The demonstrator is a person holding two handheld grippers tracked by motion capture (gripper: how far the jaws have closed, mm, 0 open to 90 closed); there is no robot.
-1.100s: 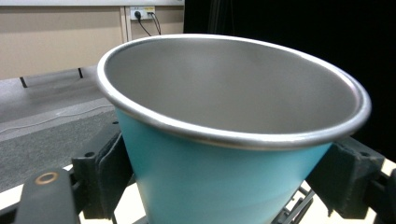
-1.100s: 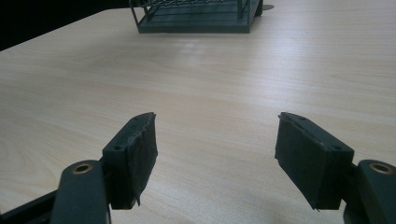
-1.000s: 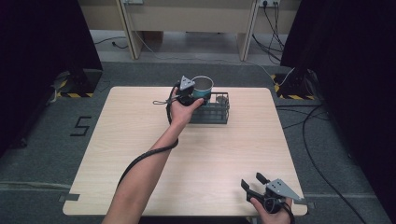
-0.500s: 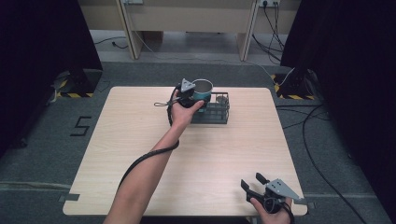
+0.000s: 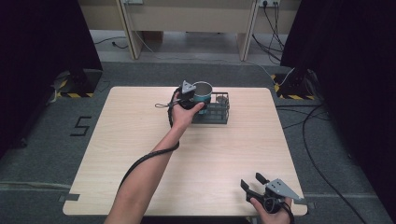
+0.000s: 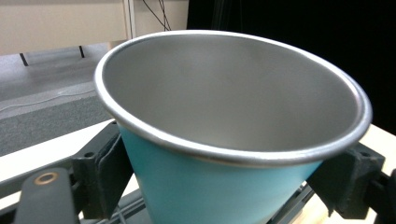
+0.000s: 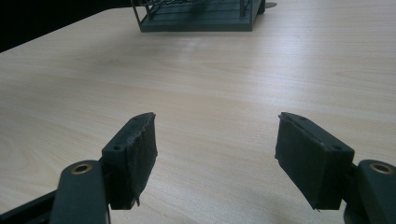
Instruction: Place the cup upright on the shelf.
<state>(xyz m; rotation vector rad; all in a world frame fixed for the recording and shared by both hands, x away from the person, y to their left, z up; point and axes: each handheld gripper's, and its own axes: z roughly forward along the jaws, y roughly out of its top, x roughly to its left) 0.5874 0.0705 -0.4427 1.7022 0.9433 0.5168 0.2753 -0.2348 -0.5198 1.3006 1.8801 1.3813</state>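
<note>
- High view: the left gripper [image 5: 192, 99] is at the far middle of the table [image 5: 140, 140], clamped on a teal cup [image 5: 202, 94] that stands upright, mouth up. The cup sits at the left end of a dark wire rack [image 5: 215, 111]; whether it rests in the rack or hangs just above it cannot be told from here. The right gripper [image 5: 256, 185] is at the near right corner, well apart from cup and rack, so the left hand is the one placed for the work.
- Left gripper view: both pads [image 6: 106, 169] press the cup's [image 6: 219, 186] teal wall from either side, just under the steel rim. The cup's axis runs up and tilts slightly away from the camera; rack bars show below it. Judged from this, the next move is straight down or straight up along that axis, keeping the cup level.
- Right gripper view: the jaws stand wide apart with nothing between them, low over bare table [image 7: 210, 93]. The rack [image 7: 201, 16] lies far ahead, slightly to the left.
</note>
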